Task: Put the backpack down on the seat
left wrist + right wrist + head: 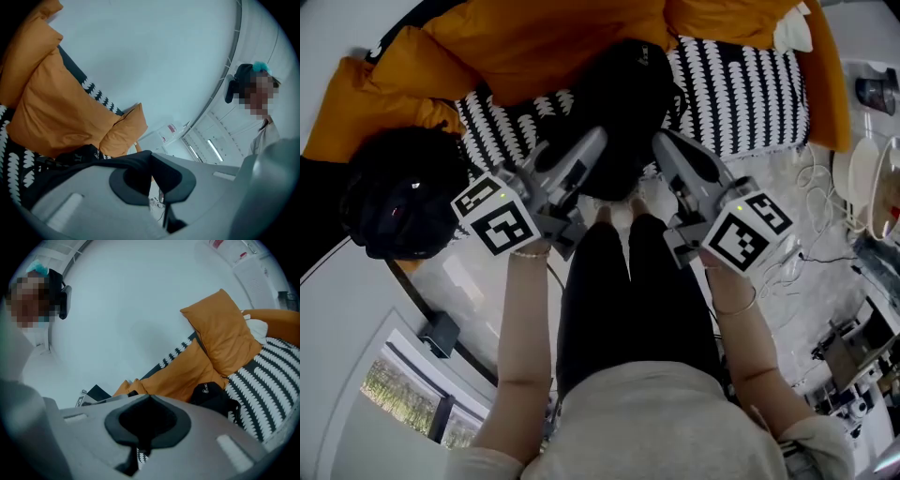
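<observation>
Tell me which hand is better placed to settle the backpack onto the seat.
Right, marginally. The right tool and left tool are both shut on the backpack over the patterned seat, but bare seat lies on the right side, while a black object crowds the left.

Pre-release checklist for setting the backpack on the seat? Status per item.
1. Left gripper has the backpack: ok. Its fingers are shut, with black fabric running into their tips.
2. Right gripper has it too: cannot tell. Its fingers are shut, but no fabric shows clearly between them.
3. Backpack is over the patterned seat: ok.
4. Backpack's weight is resting on the seat: cannot tell, its underside is hidden.
5. Orange cushions are out of the way: ok, they lie behind the backpack.
6. Second black item is out of the way: ok, it sits apart at the left end.
</observation>
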{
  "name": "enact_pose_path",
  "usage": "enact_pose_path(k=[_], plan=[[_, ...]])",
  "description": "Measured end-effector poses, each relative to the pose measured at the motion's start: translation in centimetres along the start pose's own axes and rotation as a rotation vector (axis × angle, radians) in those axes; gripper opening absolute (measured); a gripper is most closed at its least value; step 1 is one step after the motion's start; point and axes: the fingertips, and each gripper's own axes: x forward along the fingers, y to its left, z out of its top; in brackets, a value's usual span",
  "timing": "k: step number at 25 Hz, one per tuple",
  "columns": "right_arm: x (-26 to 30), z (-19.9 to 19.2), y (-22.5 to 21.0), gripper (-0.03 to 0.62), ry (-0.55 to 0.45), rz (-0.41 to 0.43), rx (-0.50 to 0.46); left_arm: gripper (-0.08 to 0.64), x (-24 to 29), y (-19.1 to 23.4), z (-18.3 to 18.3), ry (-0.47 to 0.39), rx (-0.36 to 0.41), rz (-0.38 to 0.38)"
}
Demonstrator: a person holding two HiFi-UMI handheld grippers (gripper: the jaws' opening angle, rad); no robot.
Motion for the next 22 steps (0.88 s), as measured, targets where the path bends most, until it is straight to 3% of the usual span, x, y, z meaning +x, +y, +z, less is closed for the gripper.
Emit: enact_pose_path(k=[9,15,22], plan=[[1.5,-3.8,-1.8,0.003,0.052,-0.013,0.026,0.015,-1.4,4.9,-3.9,0.074,-0.023,0.075],[2.3,-6.6,-2.6,0.003,0.119,-0.012,0.031,0.015,-2.6,8.5,-6.4,0.092,-0.075,0.176],[3.9,-9.1,-2.4,0.003,0.167,0.013,0.036,0.015,-3.3,10.9,-8.9,0.118,-0.086,0.212]])
